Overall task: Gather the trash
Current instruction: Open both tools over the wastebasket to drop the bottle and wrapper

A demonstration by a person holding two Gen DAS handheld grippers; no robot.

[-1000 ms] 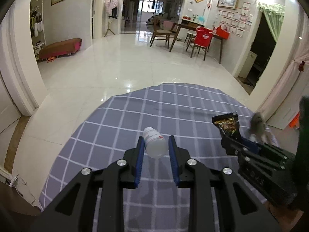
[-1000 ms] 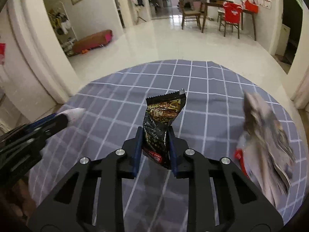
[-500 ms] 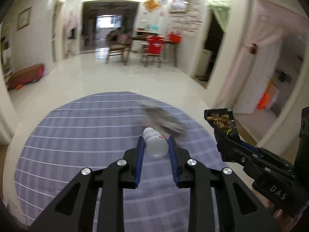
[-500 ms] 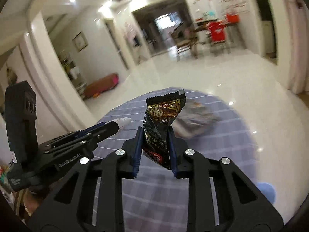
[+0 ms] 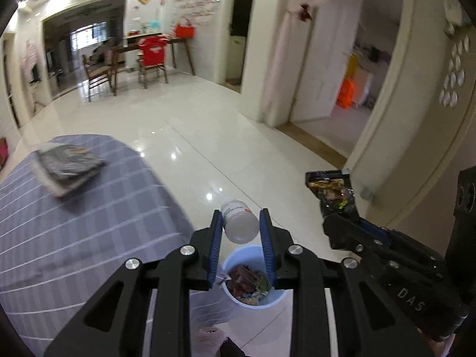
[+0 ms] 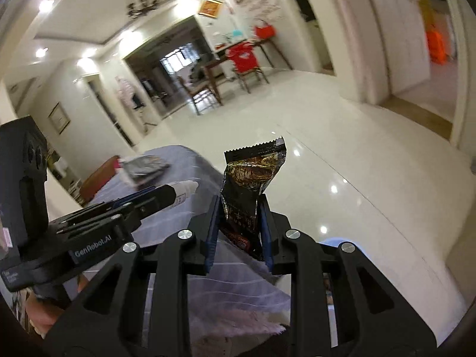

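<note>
My left gripper (image 5: 240,224) is shut on a small white plastic bottle (image 5: 239,222) and holds it in the air above a light blue trash bin (image 5: 253,278) on the floor, which has wrappers in it. My right gripper (image 6: 239,212) is shut on a black and gold snack wrapper (image 6: 248,190), held upright. In the left wrist view the wrapper (image 5: 331,192) and right gripper are at the right, beside the bin. In the right wrist view the left gripper and bottle (image 6: 183,190) are at the left. The bin rim (image 6: 342,242) peeks behind my right fingers.
A round table with a grey-blue checked cloth (image 5: 74,223) is at the left, with a crumpled grey bag (image 5: 68,166) lying on it. Glossy white floor lies ahead. Dining chairs and a table (image 5: 142,59) stand far back. A doorway (image 5: 351,89) is at the right.
Both grippers swung right, off the table, with the bottle and the wrapper still held. The blue bin has come into view below the left gripper.
</note>
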